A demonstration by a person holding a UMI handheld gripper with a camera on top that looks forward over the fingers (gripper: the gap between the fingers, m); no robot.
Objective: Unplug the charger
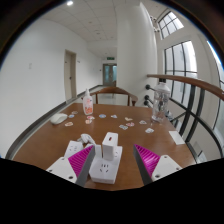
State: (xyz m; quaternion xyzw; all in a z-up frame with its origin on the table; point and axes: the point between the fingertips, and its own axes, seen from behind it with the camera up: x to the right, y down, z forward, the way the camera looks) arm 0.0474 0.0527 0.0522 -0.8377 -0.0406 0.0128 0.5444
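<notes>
You are closing in: the open gripper point(105, 160) straddles the white charger point(107, 152) on the power strip point(104, 171); squeeze, then pull.

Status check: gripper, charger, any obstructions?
Gripper open. Charger plugged into white socket block, standing between the fingers, gaps both sides. Path clear.

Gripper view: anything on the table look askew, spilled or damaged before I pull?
Nothing stands out. The white charger sits upright in the power strip, between the open tongs with a gap either side. Small items lie scattered across the wooden table beyond, but nothing looks tipped or spilled.
</notes>
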